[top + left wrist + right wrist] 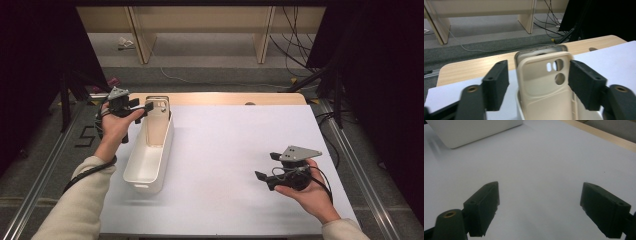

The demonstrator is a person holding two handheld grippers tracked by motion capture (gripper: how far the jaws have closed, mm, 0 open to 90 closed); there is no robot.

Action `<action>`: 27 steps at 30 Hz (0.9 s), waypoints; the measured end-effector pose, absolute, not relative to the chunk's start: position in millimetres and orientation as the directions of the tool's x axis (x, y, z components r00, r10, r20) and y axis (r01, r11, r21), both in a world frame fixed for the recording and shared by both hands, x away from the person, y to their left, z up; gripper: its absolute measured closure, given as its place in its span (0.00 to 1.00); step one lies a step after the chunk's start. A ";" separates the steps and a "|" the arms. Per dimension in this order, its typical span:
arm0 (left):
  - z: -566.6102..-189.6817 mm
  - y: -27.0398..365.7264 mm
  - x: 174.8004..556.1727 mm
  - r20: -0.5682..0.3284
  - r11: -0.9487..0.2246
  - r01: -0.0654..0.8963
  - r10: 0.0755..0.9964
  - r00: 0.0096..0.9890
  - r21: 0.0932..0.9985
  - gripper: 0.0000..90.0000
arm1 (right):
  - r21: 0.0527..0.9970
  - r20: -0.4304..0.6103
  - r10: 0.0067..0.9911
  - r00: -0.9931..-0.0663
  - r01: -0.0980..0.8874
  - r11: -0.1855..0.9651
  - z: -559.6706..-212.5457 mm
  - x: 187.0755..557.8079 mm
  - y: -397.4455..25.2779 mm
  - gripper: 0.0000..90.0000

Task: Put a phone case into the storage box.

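I count one white bin (149,150), one beige phone case (544,82) and two grippers. The bin lies on the white surface (235,150) at its left side, and the phone case stands upright at the bin's far end. My left gripper (131,106) has its jaws open around the case; the right-hand one looks to be touching its edge, the other stands apart. My right gripper (267,167) hangs open over bare surface, well apart from the bin.

A grey floor (210,75) runs behind the wooden table (225,98), which carries a white sheet (240,160). Pale wooden furniture legs (142,40) stand beyond, black cables (295,45) trail at right, and dark drapes (35,60) flank both sides.
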State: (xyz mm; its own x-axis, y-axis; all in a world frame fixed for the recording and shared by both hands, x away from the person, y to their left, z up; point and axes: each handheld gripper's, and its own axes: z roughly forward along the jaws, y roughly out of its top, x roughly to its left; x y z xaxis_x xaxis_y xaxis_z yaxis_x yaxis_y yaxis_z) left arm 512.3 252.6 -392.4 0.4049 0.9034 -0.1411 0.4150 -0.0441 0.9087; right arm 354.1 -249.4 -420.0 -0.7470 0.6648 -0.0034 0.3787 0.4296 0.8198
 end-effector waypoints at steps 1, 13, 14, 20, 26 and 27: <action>-390.4 251.7 510.7 -0.134 -0.052 0.410 0.902 0.411 0.911 0.34 | 0.820 -0.002 0.665 -0.747 0.379 0.429 -420.0 354.1 -249.3 0.19; -379.1 245.0 495.8 -0.138 -0.073 0.420 0.883 0.449 0.904 0.17 | 0.822 0.002 0.666 -0.746 0.380 0.424 -419.7 354.0 -249.7 0.19; -378.9 244.6 494.2 -0.132 -0.080 0.421 0.882 0.452 0.904 0.16 | 0.822 0.002 0.666 -0.746 0.380 0.423 -419.7 354.0 -249.8 0.18; -379.1 245.9 484.1 -0.127 -0.089 0.425 0.882 0.454 0.901 0.08 | 0.822 0.003 0.666 -0.746 0.381 0.423 -419.8 354.1 -249.8 0.18; -384.4 246.7 473.4 -0.103 -0.117 0.430 0.885 0.454 0.895 0.03 | 0.822 0.004 0.667 -0.745 0.382 0.422 -419.6 354.0 -249.9 0.18; -385.2 246.6 471.4 -0.099 -0.122 0.431 0.884 0.457 0.894 0.02 | 0.822 0.004 0.667 -0.745 0.383 0.422 -419.6 354.1 -249.9 0.18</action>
